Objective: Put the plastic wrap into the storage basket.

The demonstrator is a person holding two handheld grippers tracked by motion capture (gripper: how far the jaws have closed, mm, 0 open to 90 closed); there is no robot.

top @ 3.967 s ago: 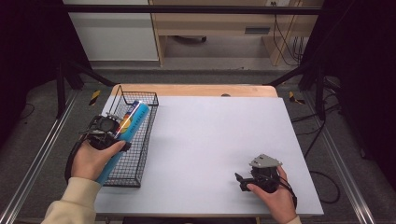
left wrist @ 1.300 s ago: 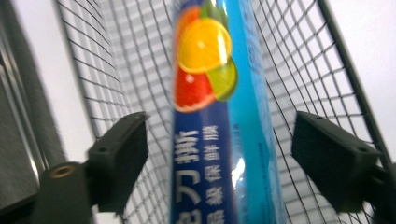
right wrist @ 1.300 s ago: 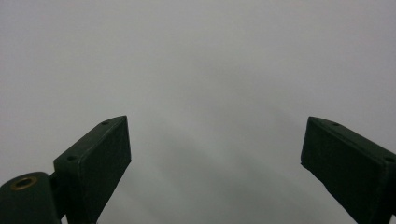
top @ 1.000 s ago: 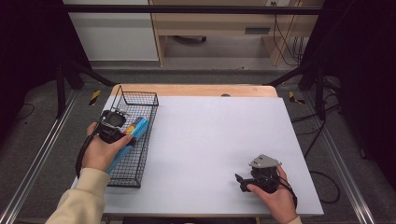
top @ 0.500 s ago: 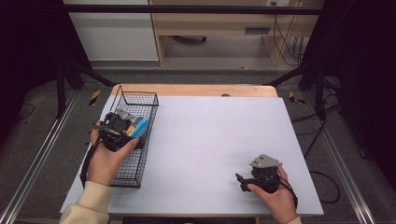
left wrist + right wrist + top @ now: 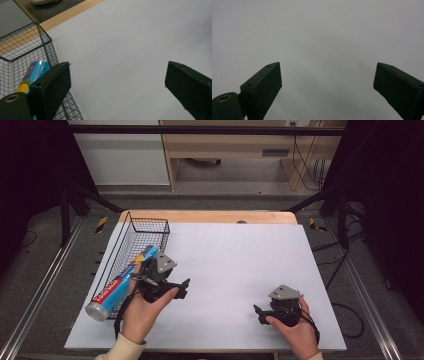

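In the left gripper view, the left gripper's near jaw hides most of the blue printed cylindrical tube (image 6: 37, 71). The black wire mesh basket (image 6: 15, 50) is cut off by the left edge, and its lower mesh blurs. From above, the tube's lettering is too small to read.

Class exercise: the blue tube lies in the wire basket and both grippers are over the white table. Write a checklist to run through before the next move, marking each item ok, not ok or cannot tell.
1. Blue tube inside the wire basket: ok, though its capped end pokes over the near rim.
2. Left gripper free of the tube, jaws just opened, nothing between them: ok.
3. Right gripper open and empty: ok.
4. White table between the grippers free of obstacles: ok.
5. Tube lying stable: cannot tell.
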